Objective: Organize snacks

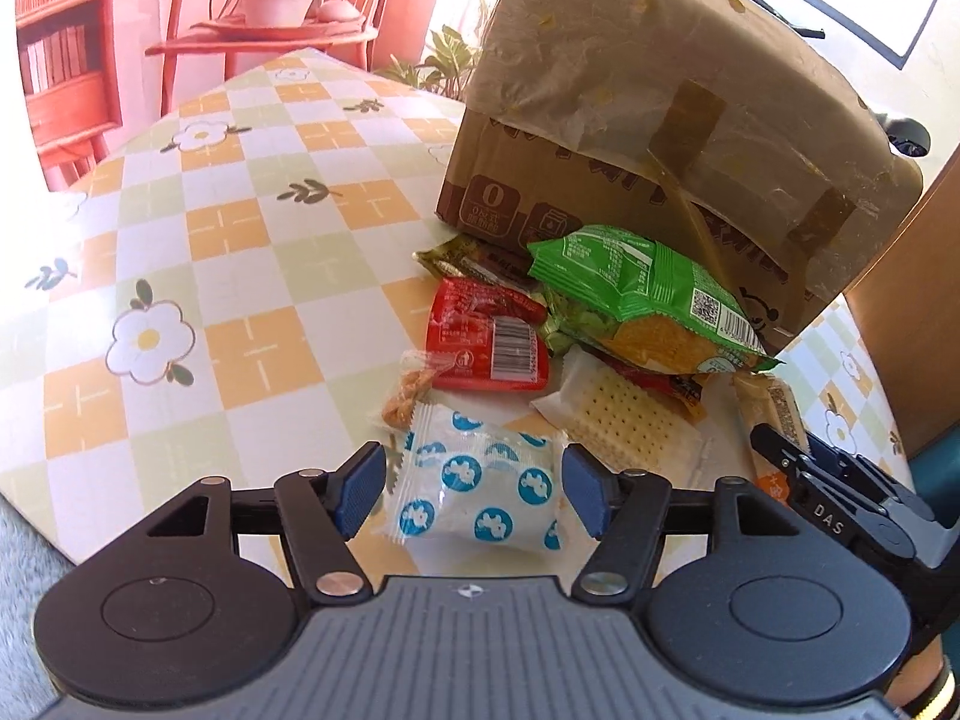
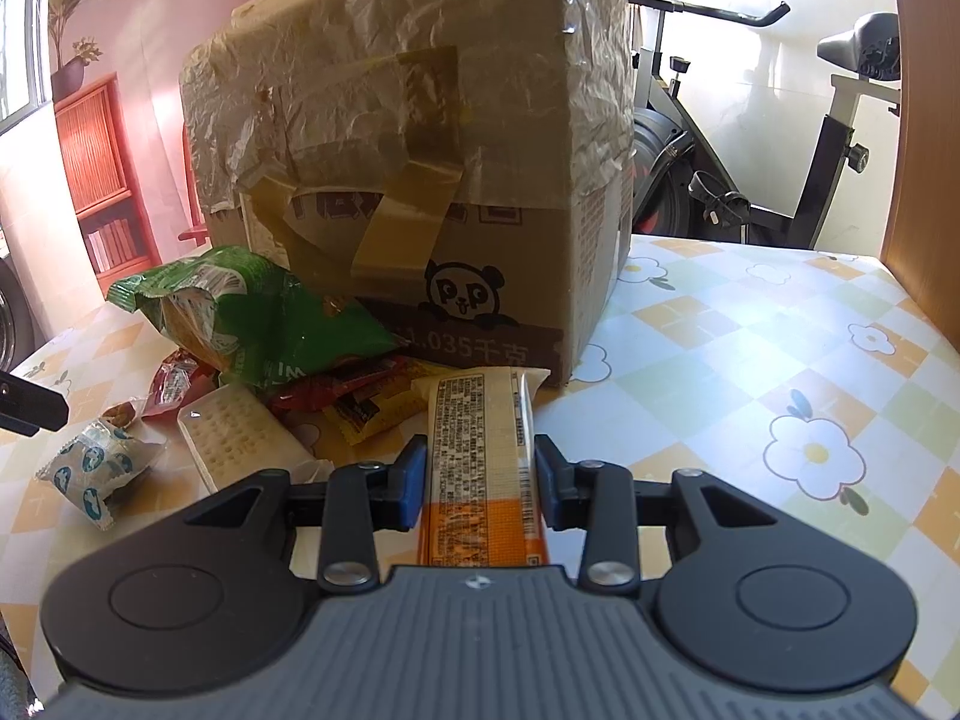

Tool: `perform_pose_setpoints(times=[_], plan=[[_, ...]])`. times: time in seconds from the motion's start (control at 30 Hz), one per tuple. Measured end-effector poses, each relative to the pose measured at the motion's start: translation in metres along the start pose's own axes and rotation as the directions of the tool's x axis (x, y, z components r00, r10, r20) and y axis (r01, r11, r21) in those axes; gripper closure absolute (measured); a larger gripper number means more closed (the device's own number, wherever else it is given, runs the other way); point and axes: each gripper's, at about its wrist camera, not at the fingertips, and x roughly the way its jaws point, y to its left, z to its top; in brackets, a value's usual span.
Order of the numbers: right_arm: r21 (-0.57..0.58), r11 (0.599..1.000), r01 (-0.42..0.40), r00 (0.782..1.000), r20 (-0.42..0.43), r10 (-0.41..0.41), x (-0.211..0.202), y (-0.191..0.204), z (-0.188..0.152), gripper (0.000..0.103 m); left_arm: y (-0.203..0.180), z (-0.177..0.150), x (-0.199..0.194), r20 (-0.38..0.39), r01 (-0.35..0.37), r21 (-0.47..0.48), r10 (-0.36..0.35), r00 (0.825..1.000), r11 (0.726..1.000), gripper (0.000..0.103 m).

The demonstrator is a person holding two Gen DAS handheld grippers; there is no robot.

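Snacks lie in a loose pile on the counter (image 1: 252, 276), which wears a checked cloth with flowers, right against the front of a taped cardboard box (image 1: 678, 138). Judging by that, the sorting has barely begun: nothing looks grouped or put away.

On top of the pile sits a green packet (image 1: 648, 294). Beside it lie a red packet (image 1: 486, 348), a clear pack of crackers (image 1: 624, 414) and a small clear bag of nuts (image 1: 408, 390); more wrappers are half hidden beneath.

Nearest the left gripper (image 1: 474, 489) is a white packet with blue dots (image 1: 480, 492). It lies between the blue fingers (image 1: 360, 489), which stand apart on either side of it and do not seem to press it, so it is not yet gripped.

The right gripper (image 2: 480, 480) is closed on a long orange and cream bar (image 2: 480, 450), its fingers (image 2: 408, 480) pressing both long edges. The bar's far end rests close to the box, at the pile's edge.

Whether the box is meant to receive the snacks cannot be told; its top seems sealed under film and tape. Almost every piece still waits for a place.
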Motion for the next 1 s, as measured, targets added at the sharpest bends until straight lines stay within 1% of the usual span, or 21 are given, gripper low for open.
perform_pose_setpoints(times=[0.1,0.2,0.23,0.3,0.47,0.57,0.67,0.77,0.87,0.93,1.0], plan=[[-0.001,1.0,0.001,1.0,0.0,-0.001,0.0,0.0,0.0,0.065,0.001,-0.004,0.0,-0.051,0.048,-0.037,-0.05,0.997,0.998,0.036],[-0.004,1.0,0.003,1.0,0.001,-0.003,0.0,0.0,0.0,0.065,0.0,-0.006,0.003,-0.091,0.099,-0.062,-0.105,0.99,0.993,0.036],[-0.005,1.0,0.003,1.0,0.001,-0.003,0.0,0.001,-0.001,0.065,-0.001,-0.006,0.006,-0.098,0.103,-0.066,-0.109,0.989,0.993,0.036],[-0.007,1.0,0.004,1.0,0.0,-0.004,0.0,0.001,-0.001,0.065,-0.002,-0.005,0.012,-0.1,0.094,-0.074,-0.102,0.99,0.993,0.036],[-0.011,1.0,0.004,1.0,-0.002,-0.004,0.0,0.002,-0.001,0.065,0.0,0.005,0.022,-0.05,0.025,-0.062,-0.028,0.998,0.998,0.035],[-0.011,1.0,0.002,1.0,-0.005,-0.002,0.001,0.002,-0.001,0.065,0.005,0.015,0.031,-0.045,-0.008,-0.052,0.006,0.999,0.999,0.035],[-0.011,1.0,0.003,1.0,-0.007,-0.003,0.001,0.002,-0.001,0.065,0.005,0.017,0.04,-0.043,-0.047,-0.016,0.046,0.998,0.999,0.035],[-0.011,1.0,0.002,1.0,-0.008,-0.002,0.001,0.001,-0.001,0.065,-0.002,0.014,0.044,-0.04,-0.046,0.032,0.048,0.998,0.998,0.035],[-0.012,1.0,0.002,1.0,-0.011,-0.002,0.001,0.002,0.0,0.065,-0.009,0.011,0.042,-0.025,-0.015,0.068,0.017,1.0,0.998,0.034],[-0.014,1.0,0.001,1.0,-0.012,-0.001,0.001,0.002,-0.001,0.065,-0.01,0.011,0.039,-0.015,-0.005,0.072,0.006,1.0,0.997,0.034],[-0.014,1.0,0.0,1.0,-0.011,0.0,0.001,0.002,-0.001,0.065,-0.006,0.014,0.035,-0.006,0.001,0.049,-0.001,1.0,0.999,0.034]])
